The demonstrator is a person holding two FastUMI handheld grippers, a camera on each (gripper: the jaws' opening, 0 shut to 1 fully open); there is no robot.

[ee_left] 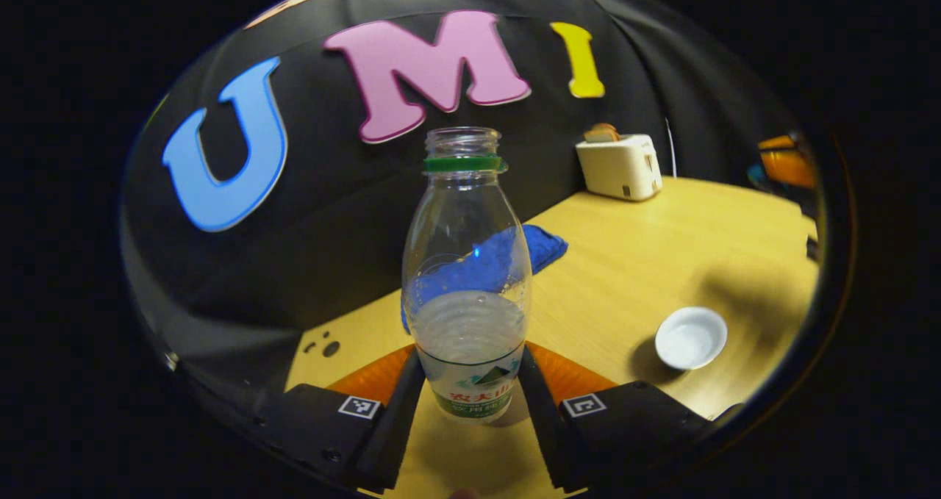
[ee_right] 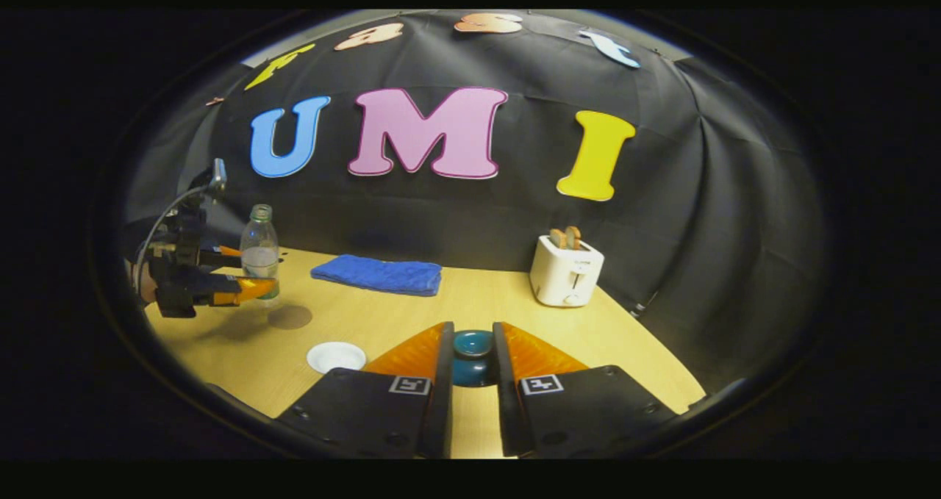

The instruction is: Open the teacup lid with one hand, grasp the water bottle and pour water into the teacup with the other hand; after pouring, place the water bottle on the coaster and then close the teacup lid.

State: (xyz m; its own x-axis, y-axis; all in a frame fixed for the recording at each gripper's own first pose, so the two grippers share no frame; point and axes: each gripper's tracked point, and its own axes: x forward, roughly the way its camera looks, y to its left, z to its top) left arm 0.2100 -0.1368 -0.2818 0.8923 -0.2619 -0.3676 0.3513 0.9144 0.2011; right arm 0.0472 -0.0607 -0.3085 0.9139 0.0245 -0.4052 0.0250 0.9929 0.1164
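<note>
L gripper (ee_left: 470, 403) pinching open water bottle (ee_left: 466, 278) upright, R gripper (ee_right: 472, 370) clamping teal lid (ee_right: 472, 356) — white teacup (ee_right: 336, 356) uncovered

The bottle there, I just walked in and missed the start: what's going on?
The left gripper holds the uncapped bottle, partly filled, upright above the table. The right gripper grips a dark teal piece, probably the teacup lid. A white dish sits on the table near a round coaster. No pouring is under way.

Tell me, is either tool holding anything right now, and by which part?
The left tool grips the water bottle low on its body, at the label. The right tool holds the teal teacup lid by its sides.
</note>
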